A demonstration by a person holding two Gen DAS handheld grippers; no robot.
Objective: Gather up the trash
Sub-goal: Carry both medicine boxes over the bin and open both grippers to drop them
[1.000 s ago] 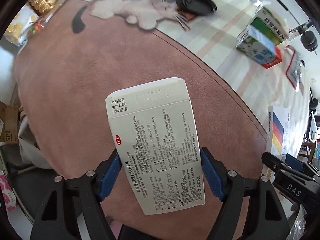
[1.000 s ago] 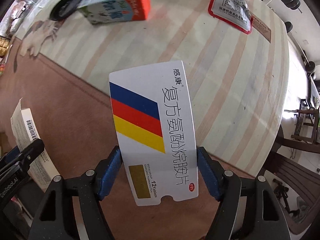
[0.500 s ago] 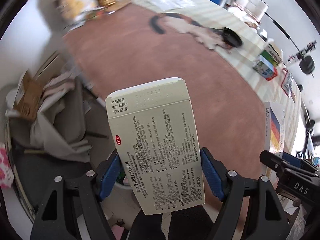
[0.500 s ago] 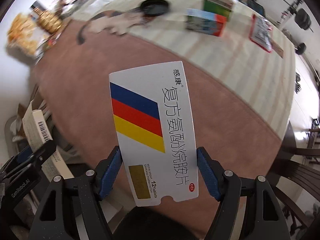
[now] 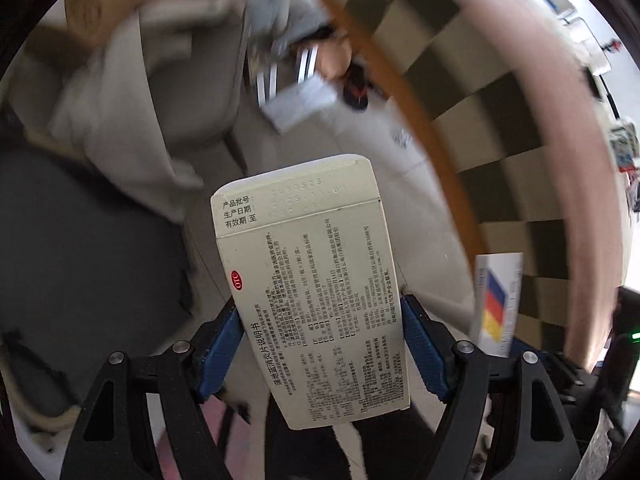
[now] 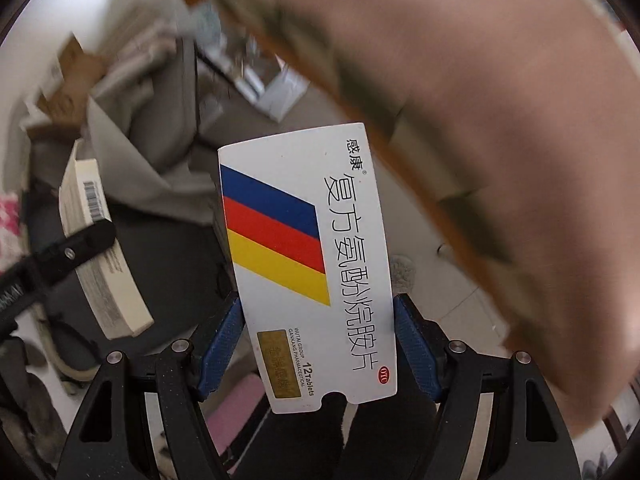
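My left gripper (image 5: 322, 346) is shut on a cream medicine box (image 5: 316, 288) with small black print, held out in front over the floor beside the table. My right gripper (image 6: 318, 346) is shut on a white medicine box (image 6: 308, 264) with blue, red and yellow stripes. The striped box also shows at the right of the left wrist view (image 5: 496, 304). The cream box and the left gripper's finger (image 6: 72, 248) show at the left of the right wrist view (image 6: 100, 256). Both views are blurred by motion.
The round table's edge with its pink cloth (image 5: 560, 120) arcs over the right side, and it also fills the upper right of the right wrist view (image 6: 500, 100). Below lie pale floor tiles (image 5: 360, 140), a dark grey area (image 5: 88, 264), grey cloth (image 6: 132, 160) and cardboard (image 6: 68, 76).
Both grippers have swung down and away from the tabletop to the floor side of the table, each still holding its box. The tabletop items have left view.
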